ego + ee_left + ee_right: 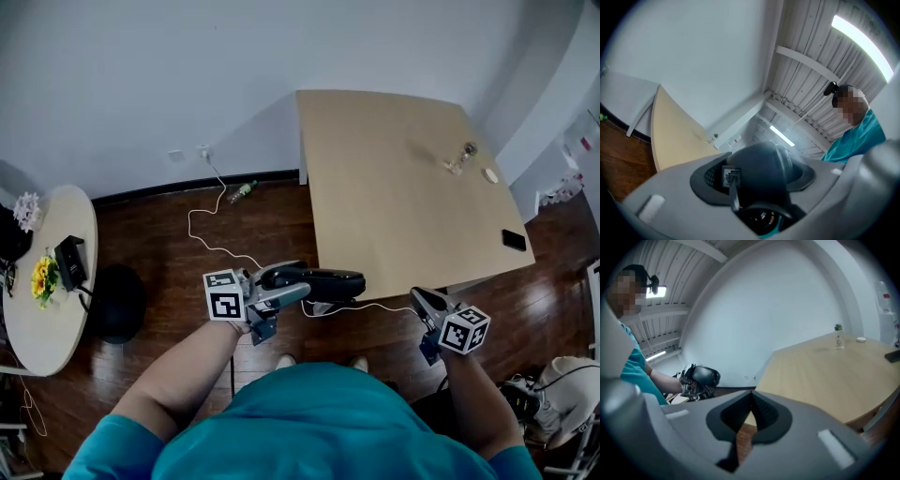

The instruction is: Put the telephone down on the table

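A dark telephone handset [323,281] lies level between the jaws of my left gripper [302,287], which is shut on it, in the air in front of the near edge of the wooden table [403,187]. In the left gripper view the handset's rounded end [764,171] fills the gap between the jaws. A thin white cord [375,307] trails from the handset toward the right. My right gripper [425,302] hovers near the table's near right corner, shut with nothing in it; its pads [761,411] meet at the tips. The right gripper view also shows the left gripper [699,379] with the handset.
On the table's far right stand a small bottle [461,156], a white disc [490,174] and a black phone [514,240]. A round side table [56,309] with yellow flowers [41,278] is at the left, beside a black stool [117,302]. A white cable [208,230] lies on the wooden floor.
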`<state>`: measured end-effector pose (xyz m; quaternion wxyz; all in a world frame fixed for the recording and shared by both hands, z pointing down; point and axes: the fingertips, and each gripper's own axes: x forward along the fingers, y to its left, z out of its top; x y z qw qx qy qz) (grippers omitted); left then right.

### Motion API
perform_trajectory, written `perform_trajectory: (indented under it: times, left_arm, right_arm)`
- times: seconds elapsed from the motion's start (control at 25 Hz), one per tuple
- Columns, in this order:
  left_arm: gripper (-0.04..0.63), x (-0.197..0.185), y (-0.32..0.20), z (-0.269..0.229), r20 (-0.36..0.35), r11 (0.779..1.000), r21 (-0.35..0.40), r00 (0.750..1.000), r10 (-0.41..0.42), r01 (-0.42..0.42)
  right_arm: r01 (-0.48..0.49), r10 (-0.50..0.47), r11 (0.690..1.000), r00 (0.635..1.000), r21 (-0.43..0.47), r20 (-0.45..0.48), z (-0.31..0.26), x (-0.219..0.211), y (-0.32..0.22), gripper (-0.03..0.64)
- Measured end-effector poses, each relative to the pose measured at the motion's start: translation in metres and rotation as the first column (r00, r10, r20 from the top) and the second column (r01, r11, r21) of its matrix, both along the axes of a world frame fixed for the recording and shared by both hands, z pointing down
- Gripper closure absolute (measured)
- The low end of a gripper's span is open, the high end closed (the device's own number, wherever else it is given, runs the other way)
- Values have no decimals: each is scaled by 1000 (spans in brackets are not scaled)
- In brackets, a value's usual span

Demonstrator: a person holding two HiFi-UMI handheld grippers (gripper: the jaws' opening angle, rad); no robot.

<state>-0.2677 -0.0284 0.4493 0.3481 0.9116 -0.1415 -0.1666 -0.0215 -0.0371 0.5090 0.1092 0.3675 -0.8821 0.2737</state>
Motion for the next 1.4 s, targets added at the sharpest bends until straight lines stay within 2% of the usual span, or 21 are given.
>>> perform_trajectory:
  times: [0.16,0.44,0.56,0.76,0.92,1.16,1.4]
  left_arm:
    - [291,34,-24,-2,12,1000,10,1000,-25,25]
    - [291,115,-63,-9,-2,991,25,991,-131,132]
    - [291,147,-80,-14,-7,988,26,988,-153,153]
    - [292,170,-94,-12,-21,990,25,990,-139,140]
    - [291,184,-129,-5,-39,991,6,990,-133,133]
    - [292,194,-171,4,-36,997,-7,996,-81,81]
    - [293,236,-205,2,-19,998,-17,998,-56,55]
  right_arm:
    - [8,-8,1000,1000,3,6,4,41,-31,615]
    - [119,-119,993,993,11,-20,5,122,-83,615]
    - [143,-142,990,989,17,-35,2,153,-106,615]
    - [125,-123,991,992,38,-37,-3,177,-129,615]
    - [97,-95,994,994,46,-50,0,193,-160,615]
    - [75,-70,996,992,46,-101,2,204,-191,615]
    - [31,-25,998,995,58,-98,0,253,-221,615]
